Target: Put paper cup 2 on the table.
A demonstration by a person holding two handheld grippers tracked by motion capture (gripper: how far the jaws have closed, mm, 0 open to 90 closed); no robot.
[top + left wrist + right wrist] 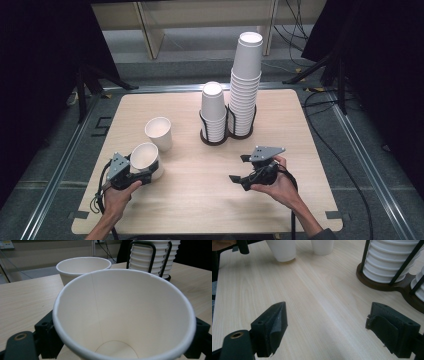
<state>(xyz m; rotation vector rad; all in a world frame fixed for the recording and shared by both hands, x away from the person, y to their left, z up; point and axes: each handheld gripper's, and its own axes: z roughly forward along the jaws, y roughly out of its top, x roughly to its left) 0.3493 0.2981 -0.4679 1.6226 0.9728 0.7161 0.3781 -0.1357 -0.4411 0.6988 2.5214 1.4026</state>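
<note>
Left gripper (146, 172) has its jaws on either side of a white paper cup (145, 159) upright on the table (200, 200), right gripper (241, 169) jaws wide apart over bare wood (nothing between), second cup (159, 133) just behind, then two inverted cup stacks (231, 95) in a black holder (227, 136).

Lab: black curtains (45, 60), floor cables (345, 165).

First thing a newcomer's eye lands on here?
The two towers of stacked white paper cups in a dark wire holder at the table's far middle, the right one much taller. Next, the single white paper cup between the left gripper's jaws at near left, another loose cup behind it. The right gripper hangs open.
</note>
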